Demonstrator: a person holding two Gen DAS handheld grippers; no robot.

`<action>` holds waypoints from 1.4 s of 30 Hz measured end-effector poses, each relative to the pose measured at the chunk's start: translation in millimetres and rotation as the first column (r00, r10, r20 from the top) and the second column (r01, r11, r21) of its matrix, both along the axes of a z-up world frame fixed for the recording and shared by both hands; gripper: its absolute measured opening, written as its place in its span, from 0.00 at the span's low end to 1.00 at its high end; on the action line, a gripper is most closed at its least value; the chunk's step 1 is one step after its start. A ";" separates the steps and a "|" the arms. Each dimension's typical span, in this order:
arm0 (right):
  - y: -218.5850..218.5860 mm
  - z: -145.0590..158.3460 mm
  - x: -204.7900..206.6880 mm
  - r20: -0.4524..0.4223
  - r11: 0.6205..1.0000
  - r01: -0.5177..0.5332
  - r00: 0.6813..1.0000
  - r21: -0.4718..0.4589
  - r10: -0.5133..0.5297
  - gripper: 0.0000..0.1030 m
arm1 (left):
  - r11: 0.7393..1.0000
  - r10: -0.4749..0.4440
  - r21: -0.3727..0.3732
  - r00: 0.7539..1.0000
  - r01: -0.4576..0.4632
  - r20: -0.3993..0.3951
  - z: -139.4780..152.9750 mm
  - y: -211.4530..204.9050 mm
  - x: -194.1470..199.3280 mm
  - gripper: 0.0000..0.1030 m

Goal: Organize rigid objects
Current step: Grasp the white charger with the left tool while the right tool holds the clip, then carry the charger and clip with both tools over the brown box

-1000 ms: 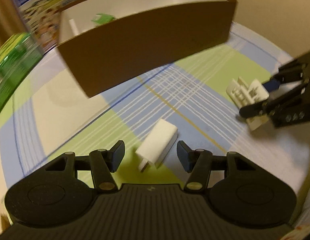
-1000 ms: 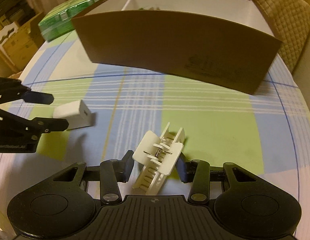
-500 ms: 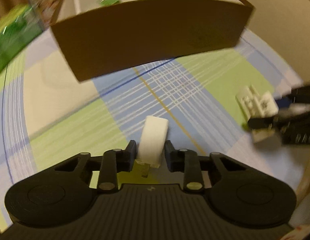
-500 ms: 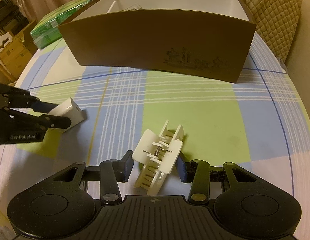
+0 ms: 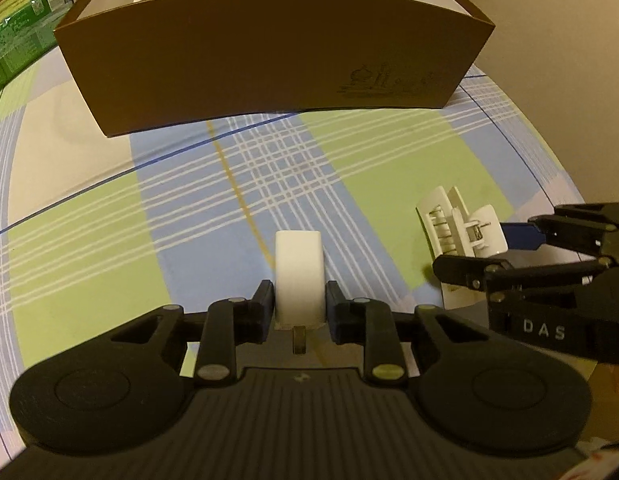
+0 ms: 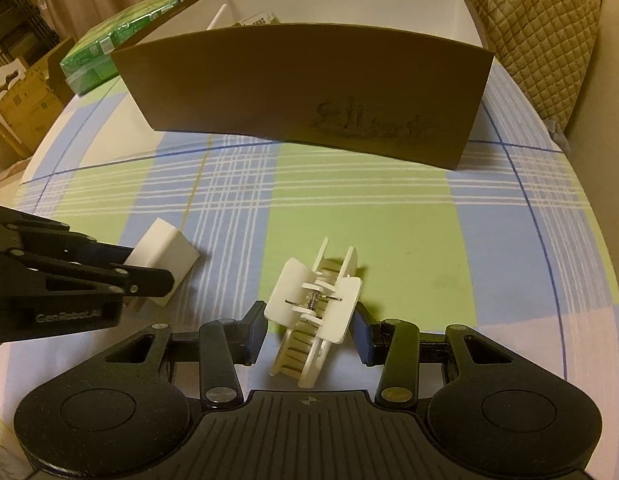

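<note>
Between the two black fingers of the left gripper (image 5: 299,307) sits a small white plastic block with rounded corners (image 5: 298,276). The pads press on both of its sides, so it is pinched tight. A little metal prong sticks out of the end by the gripper, and the long side of the block points away toward the box. The block rests low over the checked tablecloth of blue, green and white squares (image 5: 389,168).

The right gripper (image 6: 307,328) has its fingers on each side of a white plastic hair claw clip with a metal spring (image 6: 315,308). The left pad looks like it touches the clip; the right pad is very close, but I cannot tell if it squeezes. The clip lies on the cloth, with its long side pointing away from the gripper and a bit to the right.

Past both grippers stands a big brown cardboard box with a white inside (image 6: 309,92). It is open on top. A faint dark drawing is printed on its front wall. Inside it are a thin white stick and a small green and white packet (image 6: 257,20).

The left gripper's side says "GenRobot.AI", and the right one shows "DAS". To the left of the box lies a green packet wrapped in clear film (image 6: 109,48), but its words are too small to read.
</note>
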State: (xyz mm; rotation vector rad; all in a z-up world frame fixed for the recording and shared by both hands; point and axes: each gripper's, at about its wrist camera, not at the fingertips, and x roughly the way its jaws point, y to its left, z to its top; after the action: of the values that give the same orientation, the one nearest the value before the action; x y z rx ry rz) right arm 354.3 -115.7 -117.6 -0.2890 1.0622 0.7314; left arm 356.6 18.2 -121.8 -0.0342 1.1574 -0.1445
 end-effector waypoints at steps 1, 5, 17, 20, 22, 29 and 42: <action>0.1 0.1 0.2 -0.002 1.000 0.002 1.000 -0.001 -0.002 0.40 | 1.000 0.001 0.003 1.000 -0.001 -0.002 -0.5 -1.2 0.8 0.22; 1.7 -0.9 0.7 -0.011 1.000 0.012 1.000 -0.001 -0.012 0.41 | 1.000 -0.005 0.016 1.000 0.005 -0.002 -1.0 -5.6 3.3 0.22; 4.8 0.3 1.8 0.010 1.000 0.020 1.000 0.016 -0.020 0.39 | 0.999 -0.027 0.031 1.000 0.026 0.014 -4.8 -14.2 3.6 0.21; 2.7 2.1 1.4 0.014 1.000 0.016 1.000 0.022 -0.017 0.39 | 0.999 -0.035 0.035 0.999 0.035 0.019 -5.2 -15.2 2.4 0.21; 1.6 4.5 1.9 0.014 1.000 0.013 1.000 0.029 -0.013 0.39 | 0.999 -0.039 0.034 0.999 0.039 0.025 -3.8 -17.0 2.2 0.21; -4.3 13.6 6.8 0.023 0.999 0.012 1.000 0.051 -0.013 0.39 | 0.998 -0.052 0.040 0.998 0.050 0.046 0.1 -21.5 1.8 0.21; -17.5 23.2 14.9 0.027 0.996 0.019 0.999 0.082 -0.022 0.39 | 0.999 -0.031 0.028 0.997 0.029 0.075 13.1 -20.7 -4.7 0.21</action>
State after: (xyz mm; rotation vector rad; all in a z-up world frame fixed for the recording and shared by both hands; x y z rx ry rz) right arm 369.2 -133.2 -94.4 -0.2173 1.0049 0.7484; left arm 351.9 -2.5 -108.7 0.0122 1.0846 -0.1556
